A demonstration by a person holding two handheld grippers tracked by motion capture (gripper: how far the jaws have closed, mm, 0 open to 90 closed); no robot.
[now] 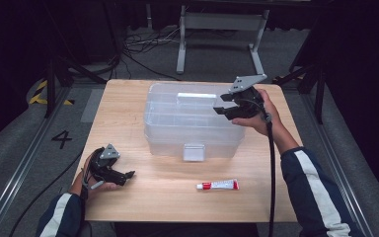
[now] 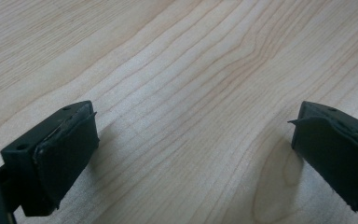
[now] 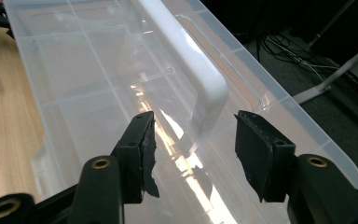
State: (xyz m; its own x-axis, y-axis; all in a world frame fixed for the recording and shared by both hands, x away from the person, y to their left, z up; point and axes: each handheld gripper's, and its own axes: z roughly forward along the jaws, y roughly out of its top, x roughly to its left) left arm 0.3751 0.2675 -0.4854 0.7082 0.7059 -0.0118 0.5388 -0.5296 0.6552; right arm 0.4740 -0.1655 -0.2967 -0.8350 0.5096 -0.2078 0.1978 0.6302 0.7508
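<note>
Clear plastic box [image 1: 192,123], contents indistinct, right hand-held gripper [image 3: 193,140] above handle [image 3: 200,84]

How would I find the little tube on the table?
Look at the wooden table and the big clear plastic box in its middle. In front of the box, near the table's front edge, lies the small tube: white with red, the only colourful thing there.

I saw a small red-and-white tube [image 1: 218,185] lying flat on the wooden table [image 1: 128,98], near the front edge. Beyond the table, cables [image 1: 143,44] lay tangled on the grey floor beside a metal stand [image 1: 222,22] (a "4" [image 1: 61,138] was marked at left).
</note>
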